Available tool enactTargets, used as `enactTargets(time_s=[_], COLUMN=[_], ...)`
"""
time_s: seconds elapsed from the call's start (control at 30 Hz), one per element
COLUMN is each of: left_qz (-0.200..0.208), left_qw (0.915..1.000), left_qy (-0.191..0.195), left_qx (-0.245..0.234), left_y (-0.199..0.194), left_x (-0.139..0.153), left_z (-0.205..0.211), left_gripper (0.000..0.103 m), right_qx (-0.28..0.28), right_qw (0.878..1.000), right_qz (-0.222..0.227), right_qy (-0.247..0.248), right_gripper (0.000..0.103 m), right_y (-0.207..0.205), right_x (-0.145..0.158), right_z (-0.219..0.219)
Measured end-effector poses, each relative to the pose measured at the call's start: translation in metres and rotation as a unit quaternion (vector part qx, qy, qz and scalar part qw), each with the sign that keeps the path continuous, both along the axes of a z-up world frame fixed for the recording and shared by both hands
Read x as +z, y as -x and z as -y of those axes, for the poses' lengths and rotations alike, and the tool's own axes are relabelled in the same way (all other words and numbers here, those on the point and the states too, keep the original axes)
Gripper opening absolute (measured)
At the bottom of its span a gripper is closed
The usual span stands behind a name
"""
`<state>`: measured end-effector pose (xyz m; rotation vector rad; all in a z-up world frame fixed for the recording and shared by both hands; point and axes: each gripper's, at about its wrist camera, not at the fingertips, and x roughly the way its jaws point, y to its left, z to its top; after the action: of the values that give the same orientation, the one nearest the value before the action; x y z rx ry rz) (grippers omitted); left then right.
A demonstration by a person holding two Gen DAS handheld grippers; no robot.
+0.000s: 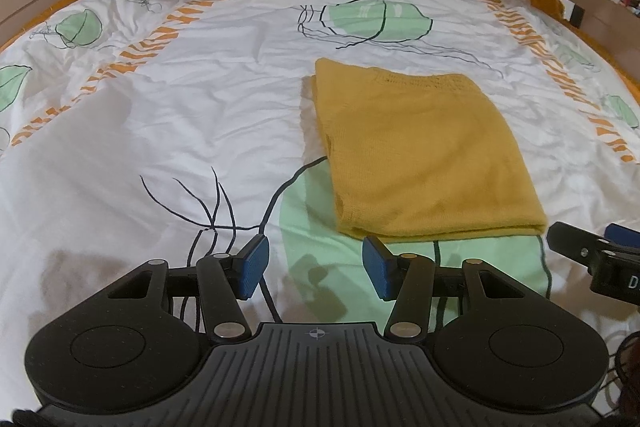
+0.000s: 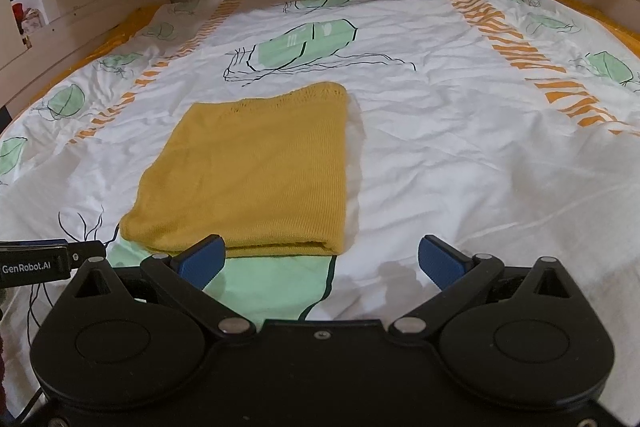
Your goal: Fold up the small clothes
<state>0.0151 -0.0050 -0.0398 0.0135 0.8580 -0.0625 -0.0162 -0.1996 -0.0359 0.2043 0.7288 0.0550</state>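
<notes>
Patterned bedspread [image 2: 440, 147], folded yellow knit garment [image 2: 256, 167] lying flat

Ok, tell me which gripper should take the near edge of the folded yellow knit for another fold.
Probably the right gripper: its open jaws sit empty at the near edge of the yellow knit garment. The left gripper, also open and empty, points mostly at bare duvet cover, the garment off to its right.

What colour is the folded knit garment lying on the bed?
Mustard yellow, plain knit; the folded garment shows best in the right wrist view.
</notes>
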Motion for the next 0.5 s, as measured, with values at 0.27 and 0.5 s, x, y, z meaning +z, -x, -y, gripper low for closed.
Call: enactTargets(time_s=[0.27, 0.5], left_qz=[-0.002, -0.002], left_qw=[1.0, 1.0], left_qy=[0.005, 0.006], left_qx=[-0.001, 0.0], left_y=[-0.0027, -0.0027], left_x=[-0.0006, -0.0002], left_z=[-0.0018, -0.0014], left_gripper=[0.05, 0.05], right_qx=[0.002, 0.004], right_qw=[1.0, 1.0], right_qz=[-0.003, -0.007], right_qy=[0.001, 0.001], right_gripper=[0.102, 0.102], right_y=[-0.0007, -0.0021], right_x=[-0.0003, -0.0012], right_z=[-0.0008, -0.0026])
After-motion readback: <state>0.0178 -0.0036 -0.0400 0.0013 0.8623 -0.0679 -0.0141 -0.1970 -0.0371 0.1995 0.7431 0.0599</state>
